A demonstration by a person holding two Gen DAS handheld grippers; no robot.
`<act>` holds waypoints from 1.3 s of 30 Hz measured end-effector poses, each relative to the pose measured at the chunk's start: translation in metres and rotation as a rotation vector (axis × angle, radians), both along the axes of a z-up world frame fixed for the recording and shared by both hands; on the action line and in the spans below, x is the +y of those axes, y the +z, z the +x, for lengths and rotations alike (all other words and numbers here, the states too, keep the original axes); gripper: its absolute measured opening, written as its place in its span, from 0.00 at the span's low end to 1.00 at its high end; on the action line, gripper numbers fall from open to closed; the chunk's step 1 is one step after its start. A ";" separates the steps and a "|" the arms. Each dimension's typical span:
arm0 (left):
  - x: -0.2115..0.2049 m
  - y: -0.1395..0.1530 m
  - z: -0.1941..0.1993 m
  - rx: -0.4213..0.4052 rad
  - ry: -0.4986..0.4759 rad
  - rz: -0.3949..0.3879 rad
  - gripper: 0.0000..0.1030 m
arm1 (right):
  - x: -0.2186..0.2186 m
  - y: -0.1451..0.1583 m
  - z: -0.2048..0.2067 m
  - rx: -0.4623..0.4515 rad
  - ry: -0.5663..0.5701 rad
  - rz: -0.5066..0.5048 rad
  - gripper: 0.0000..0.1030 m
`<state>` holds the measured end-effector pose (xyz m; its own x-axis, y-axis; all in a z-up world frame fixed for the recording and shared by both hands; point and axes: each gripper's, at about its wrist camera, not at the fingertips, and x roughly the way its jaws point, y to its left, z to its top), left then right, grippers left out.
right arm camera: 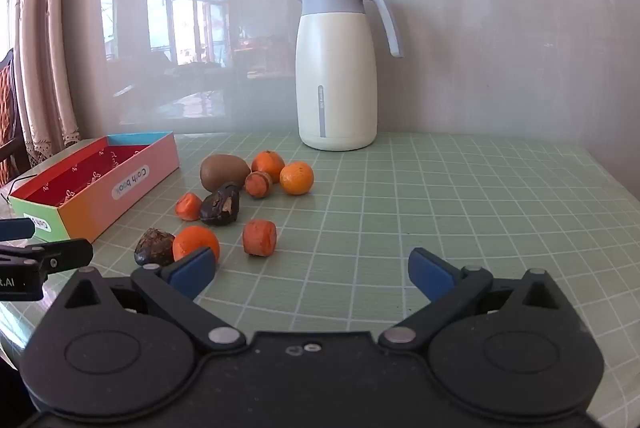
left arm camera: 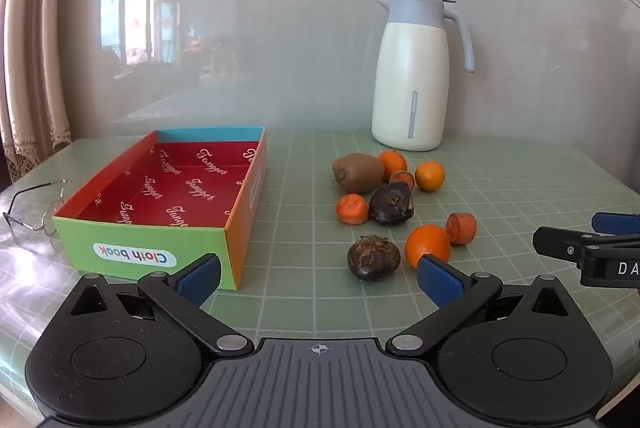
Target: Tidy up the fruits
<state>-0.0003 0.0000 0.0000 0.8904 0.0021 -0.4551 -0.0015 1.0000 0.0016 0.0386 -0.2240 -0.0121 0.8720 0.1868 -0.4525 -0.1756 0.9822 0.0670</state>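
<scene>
green bench (left arm camera: 500, 187): fruits (left arm camera: 390, 205) clustered, loose
box (left arm camera: 168, 183): empty; left of fruits
left gripper (left arm camera: 318, 274): released, holding nothing
right gripper (right arm camera: 312, 274): released, holding nothing

- The left wrist view looks forward and slightly down over its own wide-spread fingers, low above the green grid mat (left arm camera: 320, 195), toward the cream jug (left arm camera: 412, 75) at the back wall.
- Here the jug stands right of centre, and the colourful box (left arm camera: 168, 211) sits close on the left.
- The right wrist view faces the same way at about the same low height, from further right: the jug (right arm camera: 338, 67) is near centre, the box (right arm camera: 96, 183) far left.
- Both views share the jug, the box, the fruit pile (left arm camera: 384, 203) (right arm camera: 236, 199) before the jug, and each other's gripper tip at the frame edge.
</scene>
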 end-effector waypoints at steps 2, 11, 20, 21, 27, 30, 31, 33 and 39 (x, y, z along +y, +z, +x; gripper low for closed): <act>0.000 0.000 0.000 0.001 -0.001 0.002 1.00 | 0.000 0.000 0.000 -0.001 0.000 0.000 1.00; -0.001 0.000 -0.001 0.002 -0.002 -0.002 1.00 | -0.001 0.000 0.000 0.000 0.000 0.000 1.00; 0.002 0.002 -0.002 0.001 -0.003 -0.004 1.00 | 0.000 0.000 0.000 0.001 0.000 -0.001 1.00; 0.002 0.001 0.000 0.001 -0.003 -0.004 1.00 | 0.000 0.000 0.000 0.001 0.000 -0.001 1.00; 0.001 0.001 0.000 0.002 0.000 -0.003 1.00 | 0.000 0.000 0.000 0.001 0.000 -0.002 1.00; 0.001 0.001 0.000 0.003 0.000 -0.004 1.00 | 0.000 0.000 0.000 0.002 0.000 -0.002 1.00; 0.001 0.001 0.000 0.001 0.000 -0.004 1.00 | 0.000 0.000 0.000 0.002 0.000 -0.002 1.00; 0.001 0.001 0.000 0.003 0.000 -0.004 1.00 | 0.000 0.000 0.000 0.002 0.000 -0.002 1.00; 0.001 0.001 0.000 0.002 0.000 -0.004 1.00 | 0.000 0.000 0.000 0.002 0.000 -0.002 1.00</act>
